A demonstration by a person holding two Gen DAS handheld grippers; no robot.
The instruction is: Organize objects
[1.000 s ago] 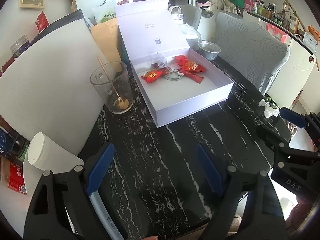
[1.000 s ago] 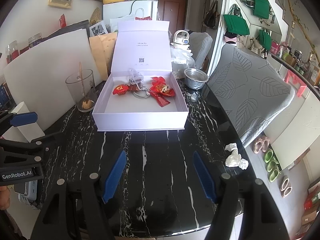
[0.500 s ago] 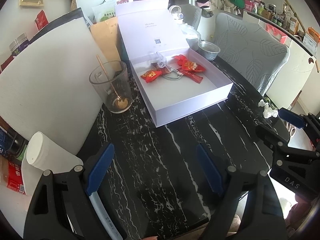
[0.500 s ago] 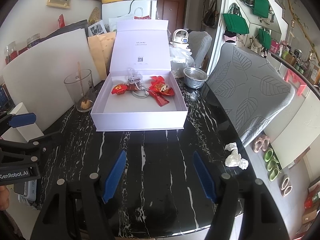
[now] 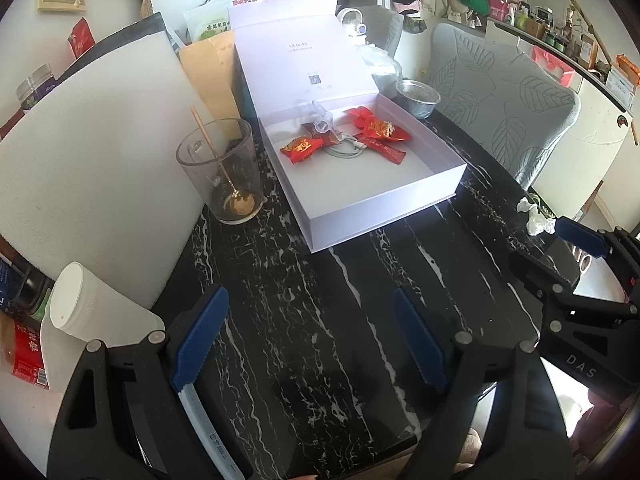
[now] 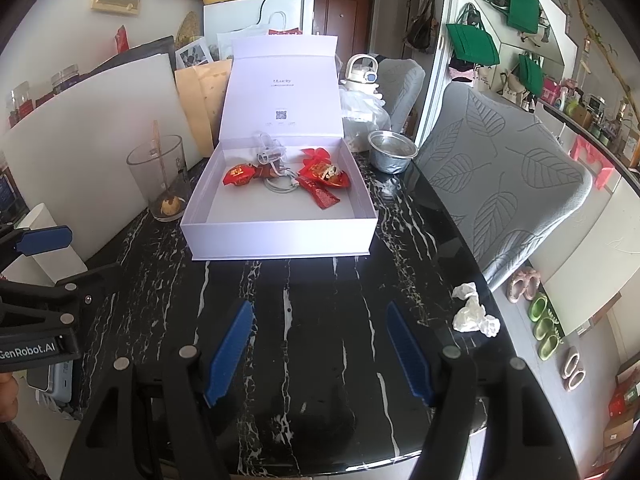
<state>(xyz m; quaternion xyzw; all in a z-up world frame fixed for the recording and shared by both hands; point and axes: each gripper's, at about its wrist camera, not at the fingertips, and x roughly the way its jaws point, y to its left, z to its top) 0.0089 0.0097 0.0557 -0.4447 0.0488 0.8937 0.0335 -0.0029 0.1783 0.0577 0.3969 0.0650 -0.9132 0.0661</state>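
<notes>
A white gift box stands open on the black marble table, its lid upright behind it. Inside lie red snack packets, a white cable and a clear plastic piece. My left gripper is open and empty above the table's near edge. My right gripper is also open and empty, in front of the box. Each gripper shows at the side of the other's view.
A glass with a stick and brown residue stands left of the box. A white foam board leans at the left. A metal bowl sits behind the box. Crumpled tissue lies near the right edge. A grey chair stands right.
Both views have shifted very slightly; the box sits a touch lower and nearer in the right wrist view. Both grippers stay open and empty.
</notes>
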